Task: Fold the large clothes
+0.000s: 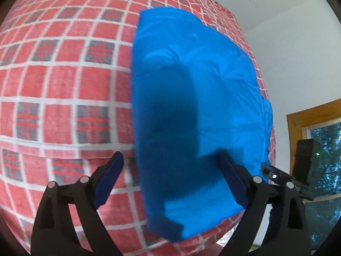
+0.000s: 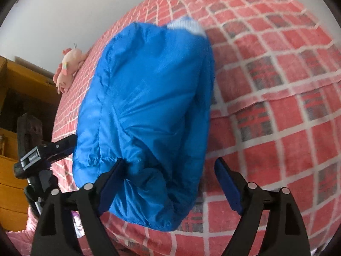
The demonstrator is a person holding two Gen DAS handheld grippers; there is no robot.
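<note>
A bright blue puffy jacket (image 1: 191, 89) lies folded into a long bundle on the bed. In the left wrist view my left gripper (image 1: 170, 155) hovers over its near end. The jaws stand wide apart, the blue pads (image 1: 110, 177) press on nothing, and a dark shadow falls on the cloth. The right wrist view shows the same jacket (image 2: 145, 98), with a pale lining (image 2: 185, 25) showing at the far end. My right gripper (image 2: 170, 162) is open over the near end. Its left pad (image 2: 113, 181) sits against the fabric and the right pad is off the cloth.
The bed has a red, white and grey plaid cover (image 1: 64, 85) with a seam ridge (image 2: 277, 98). A pink plush toy (image 2: 68, 66) lies at its far edge by wooden furniture (image 2: 12, 98). A window with a wooden frame (image 1: 315, 115) is on the right.
</note>
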